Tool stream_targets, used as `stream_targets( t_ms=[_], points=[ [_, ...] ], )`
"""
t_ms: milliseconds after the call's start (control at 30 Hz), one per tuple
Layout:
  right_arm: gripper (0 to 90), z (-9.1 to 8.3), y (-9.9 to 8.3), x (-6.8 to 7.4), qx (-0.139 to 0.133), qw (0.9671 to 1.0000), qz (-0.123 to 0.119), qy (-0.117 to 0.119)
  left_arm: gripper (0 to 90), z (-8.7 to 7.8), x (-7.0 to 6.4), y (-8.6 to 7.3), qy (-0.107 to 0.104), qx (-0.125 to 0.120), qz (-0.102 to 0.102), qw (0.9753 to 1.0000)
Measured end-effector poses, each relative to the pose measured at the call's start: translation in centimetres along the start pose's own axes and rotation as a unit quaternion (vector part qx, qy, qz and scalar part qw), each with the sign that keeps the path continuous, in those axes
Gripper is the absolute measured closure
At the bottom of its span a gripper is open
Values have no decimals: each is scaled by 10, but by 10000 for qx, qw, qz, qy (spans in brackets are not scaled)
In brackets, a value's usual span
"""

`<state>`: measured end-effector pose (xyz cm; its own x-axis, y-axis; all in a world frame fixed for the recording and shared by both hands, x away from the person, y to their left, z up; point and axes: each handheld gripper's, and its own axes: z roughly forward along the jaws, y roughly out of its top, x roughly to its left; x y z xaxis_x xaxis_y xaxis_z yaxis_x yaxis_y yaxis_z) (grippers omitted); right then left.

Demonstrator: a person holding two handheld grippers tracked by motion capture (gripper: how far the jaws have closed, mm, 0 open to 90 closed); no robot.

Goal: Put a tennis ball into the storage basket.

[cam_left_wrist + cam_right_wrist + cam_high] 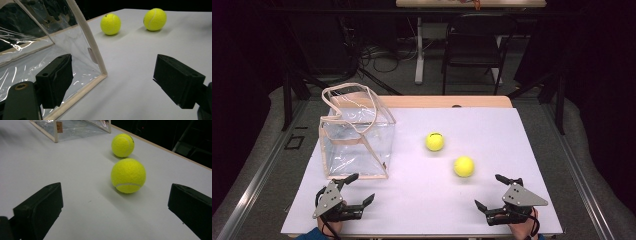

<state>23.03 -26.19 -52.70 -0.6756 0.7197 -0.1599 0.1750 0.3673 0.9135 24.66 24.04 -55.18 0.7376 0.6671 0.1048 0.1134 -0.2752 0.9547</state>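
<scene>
Left hand-held gripper (357,189): near the table's front-left edge, jaws spread wide, nothing between them; one jaw tip sits just beside the front lower rim of the clear bag.
Right hand-held gripper (493,192): near the front-right edge, jaws spread wide and empty, aimed at the near ball.
Near ball (464,166): yellow tennis ball, resting on the table just ahead of the right hand-held gripper and apart from both jaws; centred between them in the right gripper view (128,175).
Far ball (435,141): second yellow tennis ball, beyond the near one and toward the bag, close to its neighbour but not touching.
Clear bag (357,142): transparent, beige-trimmed, upright on the left half of the table, mouth open upward, handles partly flopped over the opening; nothing seen inside.
Table (492,125): white top, wooden edge at the far side.
Step in hand (judged): right hand-held gripper lining up to take the near ball, likely for the bag.
Risk, roll-off: a jaw touching the ball off-centre would likely push it away toward the far ball or the table edge.
Risk, slip: closing above the ball's widest part may squeeze it out.
Risk, bag: the soft walls and drooping handles could fold over the mouth and block a drop; the left jaw could shove the bag.
</scene>
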Motion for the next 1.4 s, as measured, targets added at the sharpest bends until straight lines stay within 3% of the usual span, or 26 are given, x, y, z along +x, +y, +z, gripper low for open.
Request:
stream_targets(
  t_ms=[600,767,1400],
  points=[
    [0,10,7,-3,227,9997,37,-91,158,0,1,0,44,-51,-24,10000],
    [0,15,11,-5,445,9989,40,-137,158,2,1,0,11,-57,-46,10000],
    [0,30,24,-11,745,9972,38,1,158,1,2,1,-3,-19,-29,10000]
  ],
)
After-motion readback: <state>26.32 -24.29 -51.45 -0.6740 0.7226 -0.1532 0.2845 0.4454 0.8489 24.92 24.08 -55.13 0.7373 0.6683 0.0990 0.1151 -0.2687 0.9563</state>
